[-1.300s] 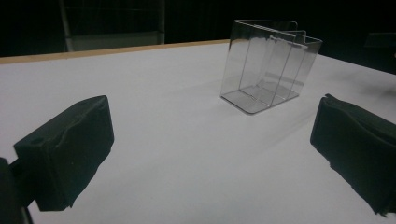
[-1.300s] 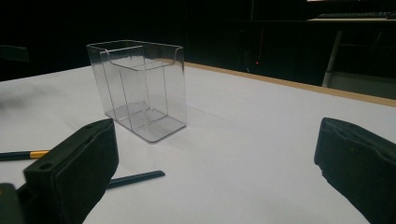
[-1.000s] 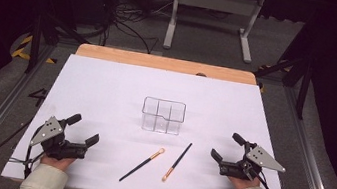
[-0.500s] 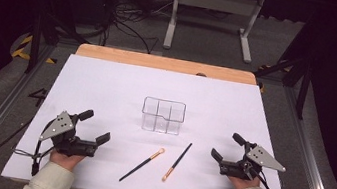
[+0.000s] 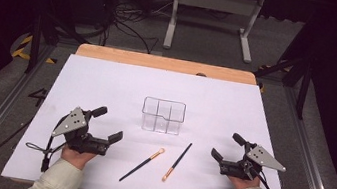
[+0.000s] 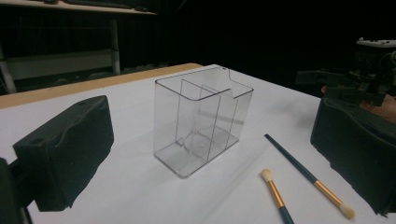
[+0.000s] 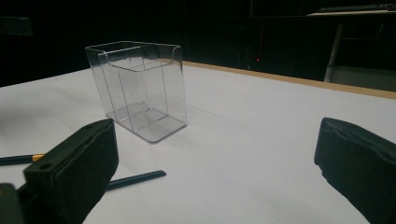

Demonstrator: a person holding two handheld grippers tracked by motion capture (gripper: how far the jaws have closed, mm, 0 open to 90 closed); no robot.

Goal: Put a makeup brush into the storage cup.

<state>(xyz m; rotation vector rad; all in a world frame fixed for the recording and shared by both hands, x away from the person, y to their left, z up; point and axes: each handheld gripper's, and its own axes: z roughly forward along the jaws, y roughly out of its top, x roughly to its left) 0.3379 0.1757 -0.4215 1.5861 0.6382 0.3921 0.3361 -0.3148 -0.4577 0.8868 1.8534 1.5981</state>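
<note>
Lying flat: two brushes [image 5: 142,164] [image 5: 177,162], dark handles, gold ferrules, pale tips
Box [image 5: 162,116]: clear, divided, upright
Grippers [image 5: 105,125] [image 5: 222,145]: both wide, empty

both tongs [image 5: 106,124] [image 5: 224,146] agape, empty

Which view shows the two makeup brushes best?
High view: both makeup brushes lie whole before the clear organizer. Left gripper view gives close bristle ends but crops handles; right gripper view shows mere handle pieces.

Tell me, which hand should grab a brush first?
Probably the left. The left tool sits open, pointing at the nearer brush, with bare table between. The right tool is open too, about as near the other brush.
</note>
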